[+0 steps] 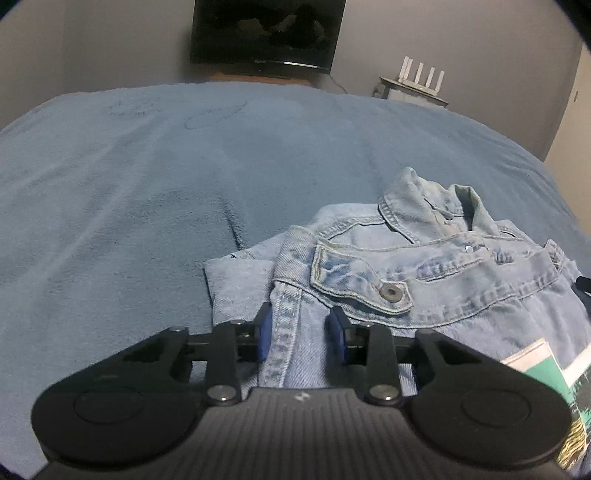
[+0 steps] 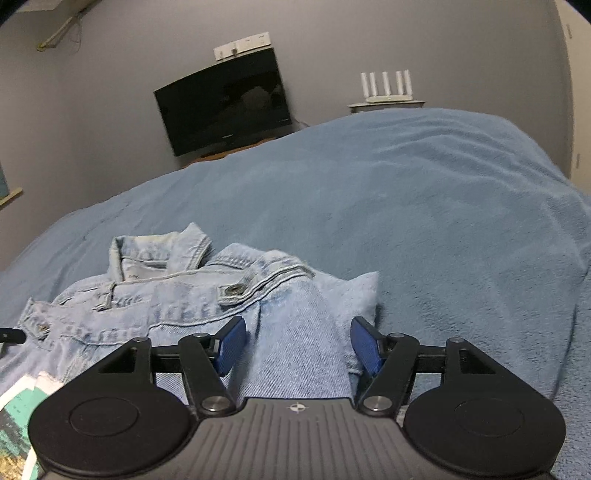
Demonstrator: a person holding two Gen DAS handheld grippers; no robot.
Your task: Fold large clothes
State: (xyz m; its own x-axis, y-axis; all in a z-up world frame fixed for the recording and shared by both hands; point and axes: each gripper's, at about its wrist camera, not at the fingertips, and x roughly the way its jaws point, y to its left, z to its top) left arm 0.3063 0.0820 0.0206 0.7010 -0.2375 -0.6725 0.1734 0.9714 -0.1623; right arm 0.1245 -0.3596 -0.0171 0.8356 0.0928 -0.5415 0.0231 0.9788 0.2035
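Observation:
A light blue denim jacket [image 1: 424,280] lies partly folded on the blue blanket [image 1: 147,206], collar at the far side, sleeves tucked under. My left gripper [image 1: 301,332] is open, its blue pads on either side of the jacket's left seam near its bottom edge. In the right wrist view the same jacket [image 2: 177,295] lies to the left. My right gripper [image 2: 297,341] is open, its pads on either side of the folded right sleeve [image 2: 299,332]. I cannot tell whether the pads touch the cloth.
A printed teal and white cloth [image 1: 554,380] lies on the jacket's near edge and shows in the right wrist view [image 2: 18,406]. A dark TV [image 1: 266,33] and a white router [image 1: 421,74] stand beyond the bed. The blanket stretches wide on both sides.

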